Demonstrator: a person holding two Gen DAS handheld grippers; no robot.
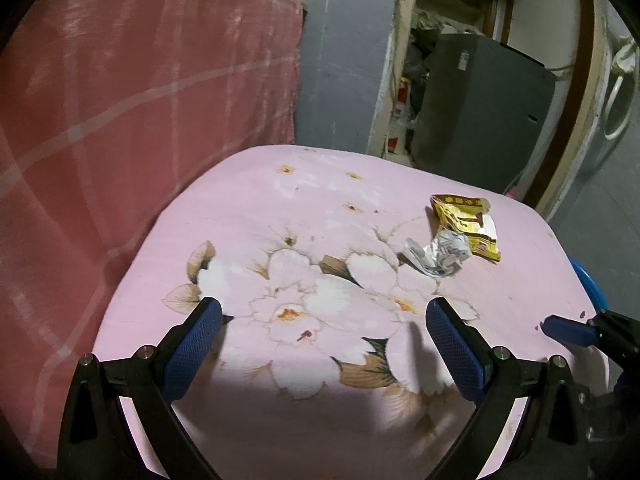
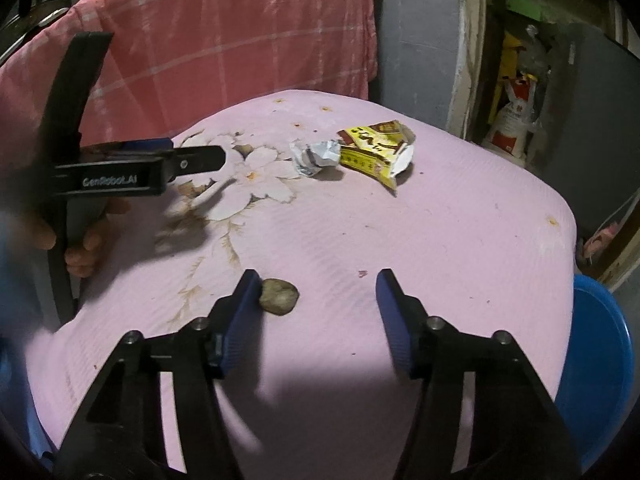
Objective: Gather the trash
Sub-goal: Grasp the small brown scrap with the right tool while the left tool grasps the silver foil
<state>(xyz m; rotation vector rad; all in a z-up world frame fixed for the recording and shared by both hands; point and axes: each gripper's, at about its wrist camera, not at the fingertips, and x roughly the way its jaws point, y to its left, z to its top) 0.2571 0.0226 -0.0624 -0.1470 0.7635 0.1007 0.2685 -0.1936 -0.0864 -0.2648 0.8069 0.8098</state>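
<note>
Trash, three pieces, all lying on the pink flowered tabletop (image 2: 460,240); none collected yet as far as the pictures show, so the task looks to be at its start

- Yellow snack wrapper (image 2: 378,150): torn open, flat on the tabletop toward its far edge, touching the paper ball
- Crumpled paper ball (image 2: 314,158): white and grey, on the near-left side of the wrapper, touching it
- Small brown lump (image 2: 279,296): nearer the camera than the wrapper, well apart from it; what it is cannot be told

Grippers
- Right gripper (image 2: 316,292): jaws wide, holding nothing; the brown lump lies just beside the tip of its left finger, contact not clear
- Left gripper (image 1: 324,320): jaws wide, holding nothing, hovering over the flower print, well short of the wrapper

Left to do, by judgement: pick up all three pieces and drop them in some container. A blue tub (image 2: 600,364) shows below the tabletop edge, right of the wrapper; whether it serves as the bin cannot be told

Views compared
- Right wrist view alone shows the brown lump, the left gripper from the side with the hand (image 2: 86,240) that holds it, and the fuller curve of the blue tub
- Left wrist view alone shows a dark grey box (image 1: 480,100) on the floor beyond the wrapper, and only one blue fingertip of the right gripper at its right edge
- Both show the pink checked cloth (image 1: 120,100) hanging behind the tabletop
</note>
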